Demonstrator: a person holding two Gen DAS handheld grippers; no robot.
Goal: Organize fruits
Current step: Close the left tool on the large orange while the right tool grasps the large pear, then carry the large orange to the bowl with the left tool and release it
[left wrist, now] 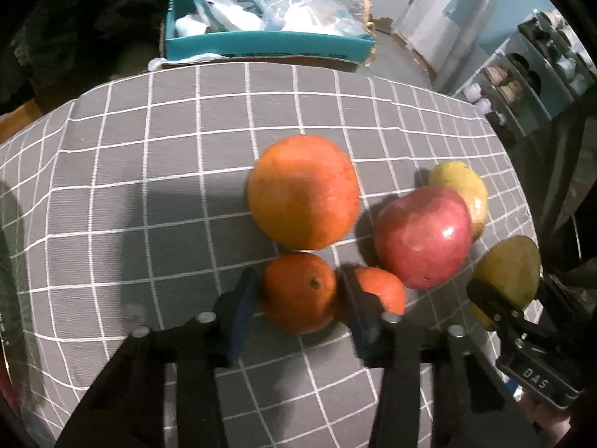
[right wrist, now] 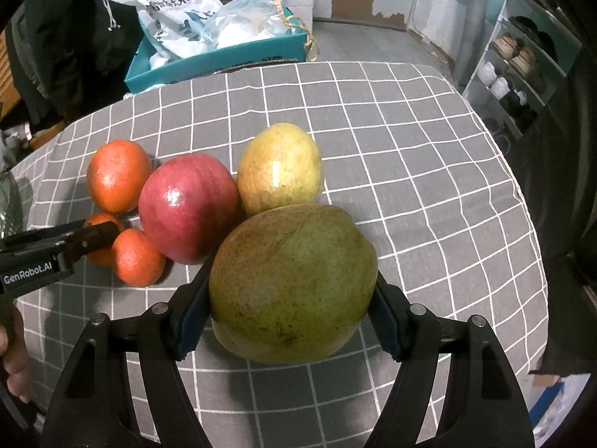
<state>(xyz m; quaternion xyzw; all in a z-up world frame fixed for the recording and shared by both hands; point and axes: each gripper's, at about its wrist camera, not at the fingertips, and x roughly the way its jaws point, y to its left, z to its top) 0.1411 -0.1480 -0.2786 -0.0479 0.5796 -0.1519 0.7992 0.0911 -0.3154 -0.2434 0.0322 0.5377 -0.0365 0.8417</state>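
Pears first, closest to you: your right gripper (right wrist: 293,298) is clamped on the big green pear (right wrist: 293,283), blue pads pressed to both flanks, and it sits low over the grey checked cloth (right wrist: 429,171), right up against the yellow pear (right wrist: 280,168) and the red apple (right wrist: 188,207). Whether it is resting on the cloth or just clear of it, the pictures don't settle. Over on your other side, the left gripper (left wrist: 298,295) brackets the near mandarin (left wrist: 298,293) snugly, both fingers against its sides, so it looks gripped, with a second mandarin (left wrist: 386,289) tucked just behind the right-hand finger. Beyond that sits the large orange (left wrist: 304,192), close to both little ones. It reads as sorting by kind, pears by pears, citrus by citrus. To do it well, keep the squeeze just firm enough; a ripe pear probably bruises under those pads. Set the green one down gently beside its yellow mate, without nudging the apple, which could roll. On the left, mind that finger against the second mandarin as you move. Farther back, past the table edge, a teal box (right wrist: 224,61) holds bags, and shoe shelves (right wrist: 522,59) stand by the wall.
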